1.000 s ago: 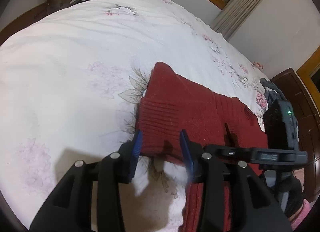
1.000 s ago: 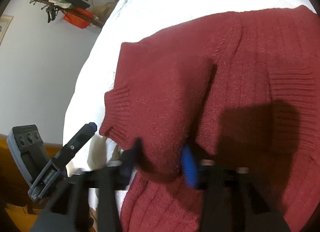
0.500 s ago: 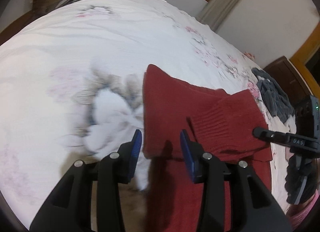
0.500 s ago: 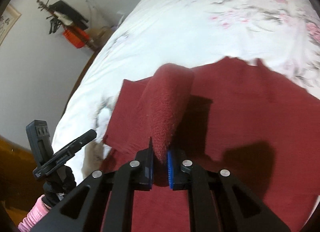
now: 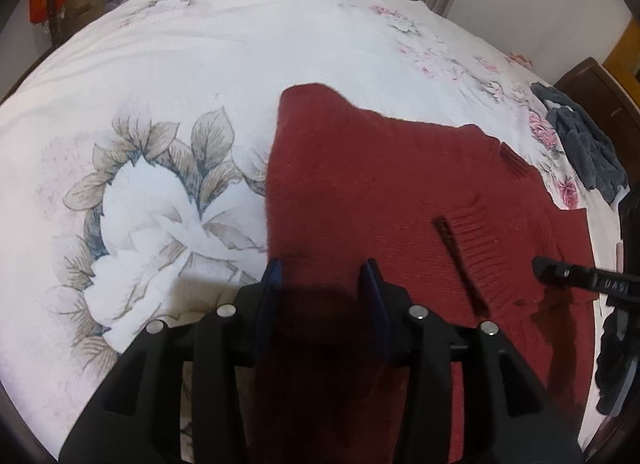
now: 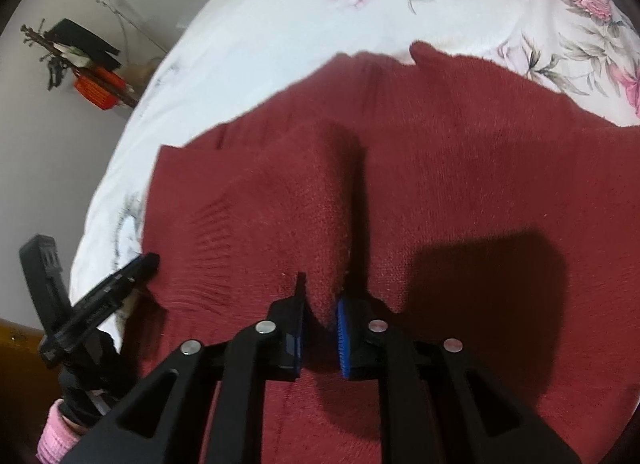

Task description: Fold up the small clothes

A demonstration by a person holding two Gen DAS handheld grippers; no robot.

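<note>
A dark red knitted sweater [image 5: 360, 184] lies spread on the white flowered bedspread [image 5: 180, 64]. My left gripper [image 5: 322, 286] is open and low over the sweater's near left edge, with red knit between and under its blue pads. My right gripper [image 6: 320, 330] is shut on a folded-over sleeve [image 6: 280, 216], which rests across the sweater's body [image 6: 480, 152]. In the left wrist view the ribbed cuff [image 5: 480, 240] lies on the body, with the right gripper's tip [image 5: 560, 270] beside it. The left gripper [image 6: 120, 276] shows at the sweater's left edge in the right wrist view.
A dark grey garment [image 5: 580, 144] lies at the bed's far right, next to dark wooden furniture [image 5: 600, 84]. A coat rack with black and orange items [image 6: 84, 60] stands by the wall. A pink sleeve cuff [image 6: 56, 432] shows behind the left gripper.
The right gripper has carried the sleeve over and lowered it flat onto the sweater's body. The left gripper has moved forward over the sweater's edge, staying open.
</note>
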